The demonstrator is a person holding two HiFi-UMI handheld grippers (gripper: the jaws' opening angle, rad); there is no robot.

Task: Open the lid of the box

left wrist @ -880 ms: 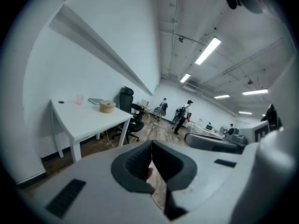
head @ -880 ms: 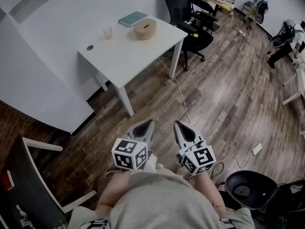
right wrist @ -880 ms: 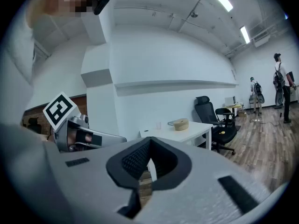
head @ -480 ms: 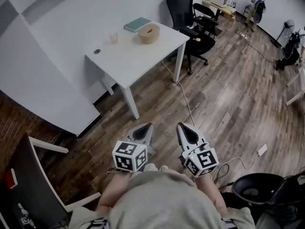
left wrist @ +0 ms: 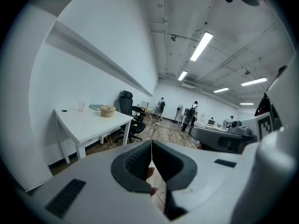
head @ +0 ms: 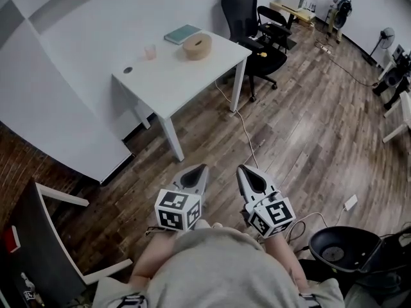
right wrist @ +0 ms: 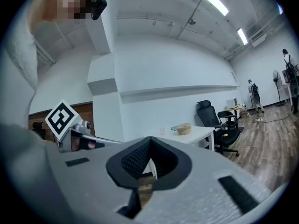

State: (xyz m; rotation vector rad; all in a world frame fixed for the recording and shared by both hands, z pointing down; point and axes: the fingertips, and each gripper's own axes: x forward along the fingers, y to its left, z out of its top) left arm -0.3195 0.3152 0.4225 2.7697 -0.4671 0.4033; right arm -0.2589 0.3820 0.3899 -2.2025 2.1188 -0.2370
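The round tan box [head: 196, 45] stands with its lid on near the far right end of the white rectangular table [head: 173, 82], just beside a flat teal book [head: 182, 33] and near a small clear cup [head: 149, 51]. It is well apart from both of our grippers. Against the frame half a second ago, the table and box have slid only slightly left in the head view, and the black office chair [head: 247, 18] beyond the table has shifted with them. Our grippers have hardly moved. The left gripper [head: 200, 169] and right gripper [head: 241, 169] are held low and close to the body, side by side. Their tips point forward over the brown wooden plank floor [head: 308, 133] towards the table, and their marker cubes sit near the waist. In the left gripper view the dark pads meet along one line with nothing between them, so those jaws are closed and empty. The right gripper view shows the same, pads pressed together on nothing. A thin white cable [head: 244, 130] runs across the floor from under the table towards us.
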